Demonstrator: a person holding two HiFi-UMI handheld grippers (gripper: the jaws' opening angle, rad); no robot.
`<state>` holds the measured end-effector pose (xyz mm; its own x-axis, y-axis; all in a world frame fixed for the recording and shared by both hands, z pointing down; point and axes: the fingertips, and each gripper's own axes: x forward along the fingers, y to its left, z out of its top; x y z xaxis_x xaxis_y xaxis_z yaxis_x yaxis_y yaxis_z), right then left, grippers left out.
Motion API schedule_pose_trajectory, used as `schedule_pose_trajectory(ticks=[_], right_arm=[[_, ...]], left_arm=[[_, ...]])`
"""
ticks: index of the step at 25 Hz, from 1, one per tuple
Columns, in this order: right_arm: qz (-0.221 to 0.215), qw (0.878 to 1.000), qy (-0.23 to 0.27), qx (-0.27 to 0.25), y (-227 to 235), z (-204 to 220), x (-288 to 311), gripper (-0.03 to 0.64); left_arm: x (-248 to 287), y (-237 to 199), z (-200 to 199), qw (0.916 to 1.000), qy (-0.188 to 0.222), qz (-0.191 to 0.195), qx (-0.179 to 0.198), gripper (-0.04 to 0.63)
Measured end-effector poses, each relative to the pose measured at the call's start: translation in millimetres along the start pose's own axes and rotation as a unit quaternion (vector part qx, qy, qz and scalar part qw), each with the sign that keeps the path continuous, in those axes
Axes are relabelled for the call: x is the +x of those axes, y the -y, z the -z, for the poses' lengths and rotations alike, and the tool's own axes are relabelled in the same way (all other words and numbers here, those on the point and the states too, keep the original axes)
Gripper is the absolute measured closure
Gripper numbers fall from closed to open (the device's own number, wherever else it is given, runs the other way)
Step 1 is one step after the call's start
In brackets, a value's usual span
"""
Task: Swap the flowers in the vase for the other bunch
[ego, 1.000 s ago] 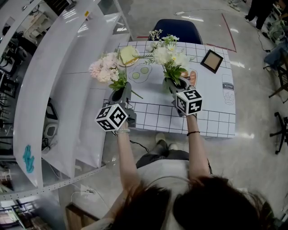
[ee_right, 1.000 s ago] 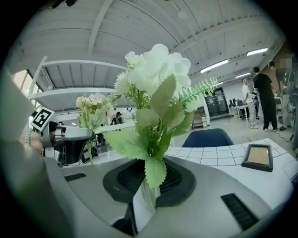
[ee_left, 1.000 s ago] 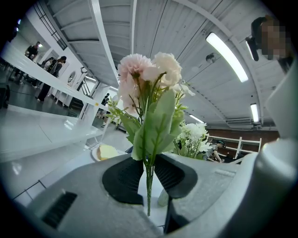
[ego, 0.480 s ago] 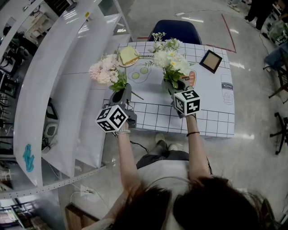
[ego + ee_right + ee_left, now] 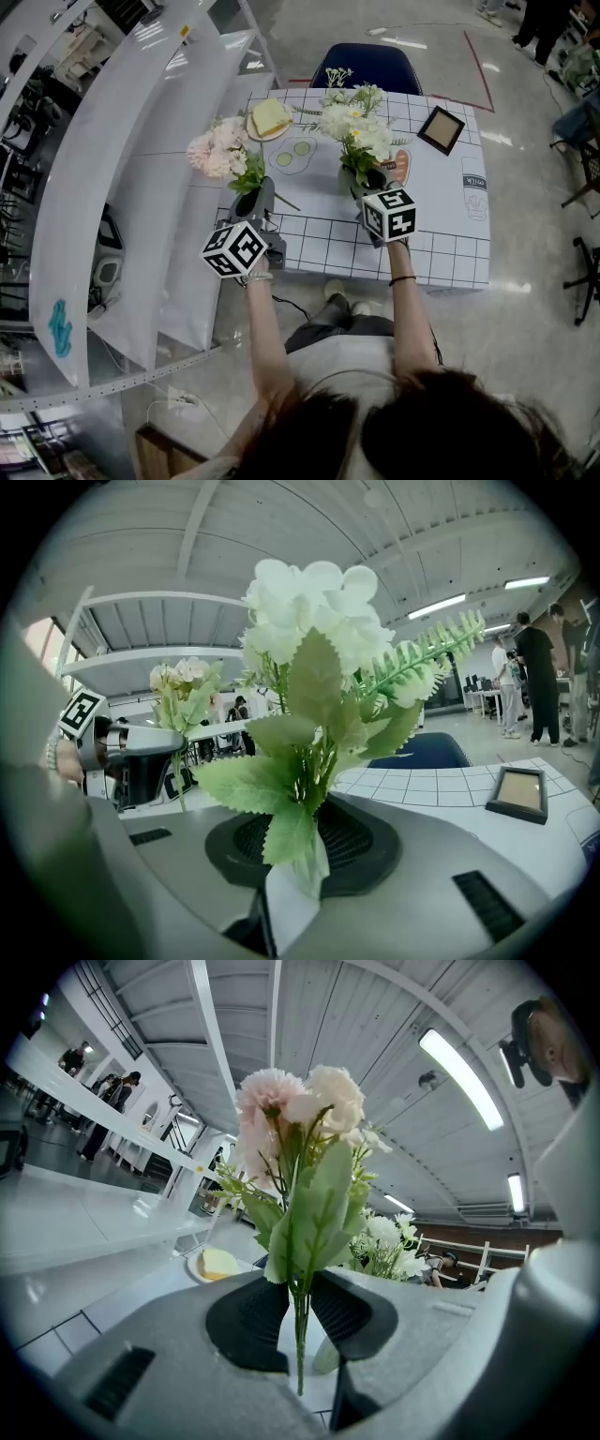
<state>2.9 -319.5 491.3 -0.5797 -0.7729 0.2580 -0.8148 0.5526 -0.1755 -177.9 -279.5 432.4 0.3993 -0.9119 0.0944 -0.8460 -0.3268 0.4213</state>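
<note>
**Head view.** The left gripper (image 5: 253,199) is clenched on the pink bunch (image 5: 217,150), pale pink fabric blooms on thin green stems. The blooms stand up and ahead of its jaws, over the near left edge of the table (image 5: 441,239) with its white grid-print cloth. The right gripper (image 5: 367,180) grasps the white bunch (image 5: 354,122), cream blooms with broad serrated green leaves, which rises straight above its jaws. The bunches are near each other but apart. I cannot pick out the vase here.

**Left gripper view.** The pads pinch only a thin stem or two, and the stem's tail hangs below them. Risk: with so slim a hold, the bunch may swivel or slide if I tilt.

**Right gripper view.** The jaws are closed low on the stem bundle. A pale sleeve-like shape (image 5: 286,907) sits at the stem base between them; I cannot tell whether it is the vase or a wrap. Risk: if it is the vase, lifting could drag or tip it. The pink bunch sits off to this gripper's left, so crossing paths could snag the leaves.
</note>
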Motion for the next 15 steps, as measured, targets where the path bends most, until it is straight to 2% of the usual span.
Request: schedule_pose_trajectory(ticks=[6,15], right_arm=[[-0.003,1.000,0.000,0.001,-0.2,0.7,-1.0,0.566],[-0.007,1.000,0.002,0.000,-5.5,0.1,-1.0,0.526]], left_arm=[[1.5,0.8,3.3,1.0000,-0.003,0.002,-0.002,0.525],[3.5,2.3,5.8,0.9999,-0.006,0.007,-0.006,0.525]])
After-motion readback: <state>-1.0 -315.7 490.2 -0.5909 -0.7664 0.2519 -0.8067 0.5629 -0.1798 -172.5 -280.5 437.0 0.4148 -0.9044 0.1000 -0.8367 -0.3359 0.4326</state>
